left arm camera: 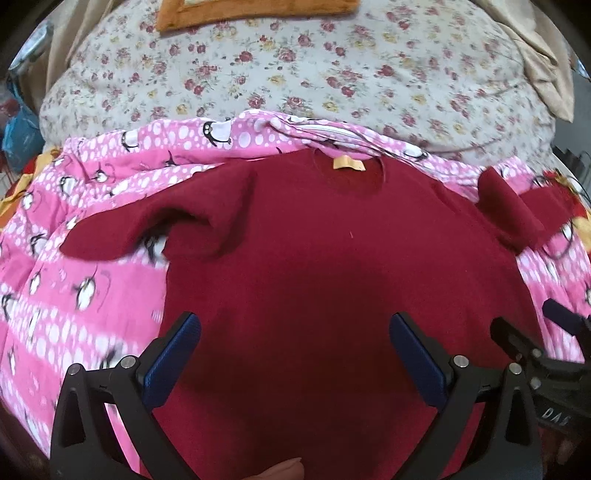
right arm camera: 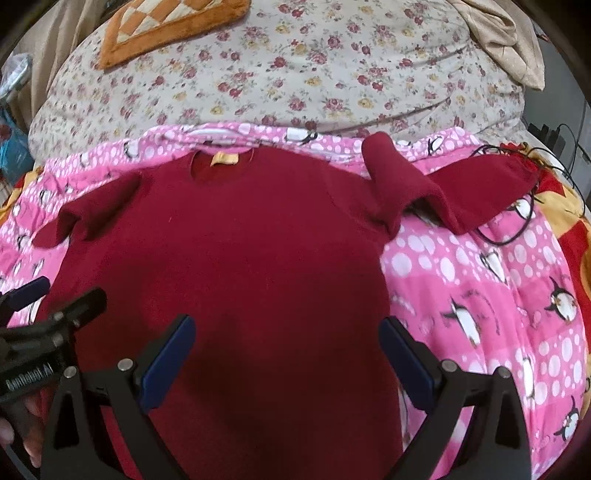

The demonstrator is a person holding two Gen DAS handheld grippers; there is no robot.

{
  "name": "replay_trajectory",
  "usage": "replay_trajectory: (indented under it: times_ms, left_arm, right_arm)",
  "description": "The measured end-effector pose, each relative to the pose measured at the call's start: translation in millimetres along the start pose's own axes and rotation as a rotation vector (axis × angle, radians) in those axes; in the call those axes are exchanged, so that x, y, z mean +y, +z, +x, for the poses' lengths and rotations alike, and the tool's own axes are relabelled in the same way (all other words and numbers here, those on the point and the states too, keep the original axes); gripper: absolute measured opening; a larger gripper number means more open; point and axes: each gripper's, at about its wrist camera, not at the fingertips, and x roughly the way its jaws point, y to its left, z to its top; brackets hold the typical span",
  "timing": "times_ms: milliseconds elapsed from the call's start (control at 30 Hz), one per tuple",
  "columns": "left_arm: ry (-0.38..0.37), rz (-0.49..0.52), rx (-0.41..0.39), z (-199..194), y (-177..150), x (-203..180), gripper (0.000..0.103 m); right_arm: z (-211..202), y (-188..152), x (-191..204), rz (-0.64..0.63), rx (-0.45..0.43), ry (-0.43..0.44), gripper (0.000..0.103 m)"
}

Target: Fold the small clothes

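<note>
A dark red sweater (left arm camera: 332, 266) lies spread flat, front side down or up I cannot tell, on a pink penguin-print blanket (left arm camera: 92, 295) that covers the near part of the bed, its neckline and yellow label (left arm camera: 349, 163) toward the blanket's far edge. Its body is smooth; the sleeve (left arm camera: 140, 229) on the left side lies bent and rumpled across the blanket, and the other sleeve (right arm camera: 424, 192) is bunched and folded on itself near the blanket's far right corner, beside a thin black cable (right arm camera: 517, 206). The left gripper (left arm camera: 295, 354) hovers over the sweater's lower middle with its blue-padded jaws spread wide, holding nothing. The right gripper (right arm camera: 286, 354) sits just beside it over the same lower part of the sweater, jaws likewise wide apart and empty; each one shows at the edge of the other's view. Beyond the blanket's far edge lies a floral quilt (right arm camera: 314, 81), with an orange checked cushion (right arm camera: 166, 26) on it toward the far left and beige cloth (right arm camera: 509, 40) at the far right
</note>
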Motion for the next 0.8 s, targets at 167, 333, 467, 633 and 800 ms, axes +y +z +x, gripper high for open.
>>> replay_trajectory:
  times_ms: [167,333,467,633,800]
  left_arm:
    - [0.017,0.050,0.101,48,18,-2,0.090]
    - [0.026,0.005,0.069,60,3,4,0.091]
    - [0.026,-0.007,0.046,57,-3,4,0.091]
    - [0.060,0.014,0.027,53,-5,-2,0.091]
    - [0.011,-0.027,0.044,54,-5,7,0.091]
  right_arm:
    - [39,16,3,-0.057,0.085,-0.051,0.101]
    - [56,16,3,-0.068,0.132,-0.029,0.103]
    - [55,11,3,-0.065,0.096,-0.042,0.103]
    - [54,11,3,-0.079,0.083,-0.062,0.103]
    - [52,11,4,-0.089,0.055,-0.077,0.103]
